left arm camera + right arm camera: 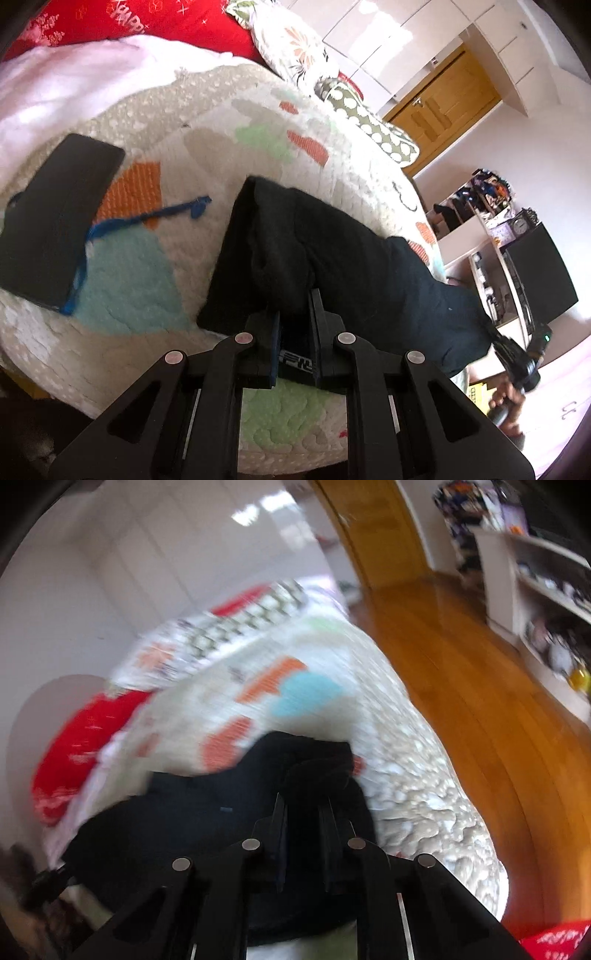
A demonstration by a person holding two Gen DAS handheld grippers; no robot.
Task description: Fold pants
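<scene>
A: Where are the pants point(325, 251) now?

B: On the bed, lying dark across the patterned quilt point(147, 288), near its edge. Each end is bunched into a gripper.

A: And the jaws?

B: The left gripper point(295, 314) has its jaws pinching a fold of the dark cloth. The right gripper point(304, 812) looks the same, jaws pressed onto a gathered wad, though that view is smeared by motion.

A: So how should the fold go?

B: I'd judge they should carry both ends together at one height, keep the cloth taut between them so it doesn't sag, and lay the edges square before letting go.

A: Anything in the way?

B: A black flat case point(55, 221) with a blue cord point(147, 218) lies on the quilt beside the pants, apart from them. Best to land the fold short of it.
</scene>
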